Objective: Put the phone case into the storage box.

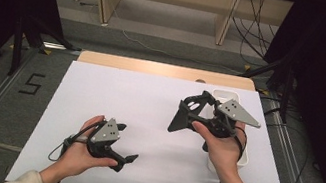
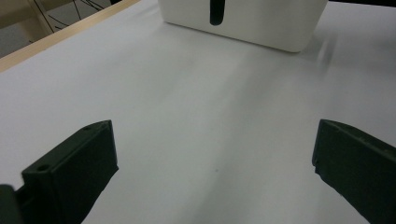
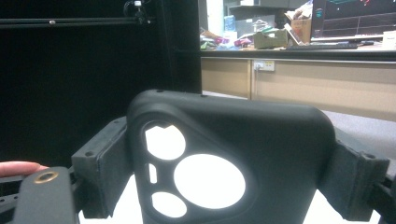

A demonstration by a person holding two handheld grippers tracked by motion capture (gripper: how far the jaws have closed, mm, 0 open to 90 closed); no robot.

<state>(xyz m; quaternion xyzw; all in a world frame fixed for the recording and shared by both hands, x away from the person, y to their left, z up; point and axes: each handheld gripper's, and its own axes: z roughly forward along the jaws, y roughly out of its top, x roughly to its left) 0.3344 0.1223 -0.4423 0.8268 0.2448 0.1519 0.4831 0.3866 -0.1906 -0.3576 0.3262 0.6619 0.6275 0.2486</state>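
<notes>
Grippers number two, one per hand, with one black phone case and one white bin on the white table (image 1: 146,119). From above, the left gripper (image 1: 131,158) sits at seven o'clock on the sheet, the right gripper (image 1: 180,117) at three o'clock, lifted before the white bin (image 1: 225,95). Its own camera adds what the high view hides: the black phone case (image 3: 233,154), camera cutouts facing the lens, is clamped by its two edges between widely spread jaws. The left gripper view shows its jaws gaping wide over bare sheet, empty, the bin at twelve o'clock.
</notes>
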